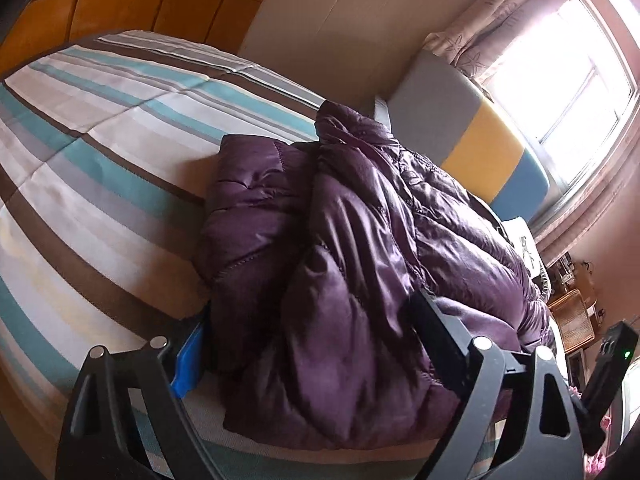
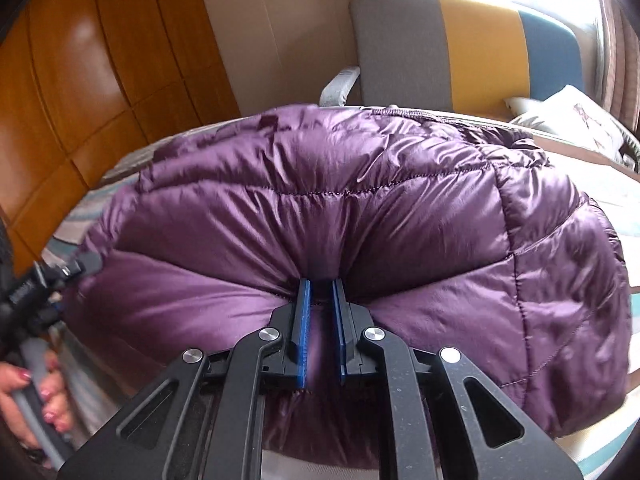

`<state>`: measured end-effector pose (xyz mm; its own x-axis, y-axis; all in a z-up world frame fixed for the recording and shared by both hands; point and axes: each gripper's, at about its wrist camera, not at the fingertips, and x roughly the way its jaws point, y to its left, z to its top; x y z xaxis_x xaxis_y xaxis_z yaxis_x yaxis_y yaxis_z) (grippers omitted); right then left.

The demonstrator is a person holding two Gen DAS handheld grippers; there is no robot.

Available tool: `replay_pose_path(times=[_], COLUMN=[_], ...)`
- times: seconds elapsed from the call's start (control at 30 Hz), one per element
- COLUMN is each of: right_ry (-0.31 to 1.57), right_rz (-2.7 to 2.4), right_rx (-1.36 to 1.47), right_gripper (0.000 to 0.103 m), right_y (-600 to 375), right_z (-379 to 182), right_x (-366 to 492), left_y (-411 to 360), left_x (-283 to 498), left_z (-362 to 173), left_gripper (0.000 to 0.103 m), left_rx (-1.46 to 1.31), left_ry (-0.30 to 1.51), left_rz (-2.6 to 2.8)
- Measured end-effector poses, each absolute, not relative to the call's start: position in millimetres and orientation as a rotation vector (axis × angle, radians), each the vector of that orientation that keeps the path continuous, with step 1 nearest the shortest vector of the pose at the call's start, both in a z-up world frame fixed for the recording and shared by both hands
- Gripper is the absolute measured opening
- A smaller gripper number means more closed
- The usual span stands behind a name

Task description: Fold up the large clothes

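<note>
I am pinching the jacket (image 2: 320, 216), lying on the bed (image 1: 100, 152), in my right gripper (image 2: 320, 292); my left gripper (image 1: 304, 344), wide, is straddling its bulk. Puffy, light, slippery: hems are gripping best.

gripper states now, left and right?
Left gripper: open, jaws wide either side of a fold of the purple down jacket, not pinching it.
Right gripper: shut on the jacket, fabric bunched between its pads.
</note>
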<state>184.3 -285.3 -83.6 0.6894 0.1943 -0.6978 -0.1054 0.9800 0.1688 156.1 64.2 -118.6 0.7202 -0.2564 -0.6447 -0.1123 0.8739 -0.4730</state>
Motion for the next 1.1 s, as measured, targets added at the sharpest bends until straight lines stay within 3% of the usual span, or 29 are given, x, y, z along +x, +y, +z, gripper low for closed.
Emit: replay_pose_path(times=[0.2,0.4,0.63,0.77,0.9,1.1], right_ry=[0.781,0.766,0.761,0.762,0.764,0.767], right_rz=[0.161,0.158,0.159,0.155,0.145,0.135], right_rx=[0.114,0.136,0.162,0.155,0.139,0.136], right_gripper=[0.011,0.011,0.011,0.011,0.011,0.011], right_y=[-283,-285,-290,-290,-287,-283], right_z=[-87,-88,-87,-87,-87,-88], right_x=[181,178,176,176,177,178], left_y=[63,81,85,83,66,38], left_x=[159,156,159,163,156,143], left_z=[-121,-129,-133,-138,-114,-66], left_gripper=[0.087,0.066,0.065,0.039,0.024,0.021], left_rx=[-0.564,-0.748,-0.856,-0.921,-0.789,-0.628], left_ry=[0.755,0.745,0.754,0.783,0.726,0.592], left_rz=[-0.064,-0.061,-0.093,-0.116,-0.094,-0.139])
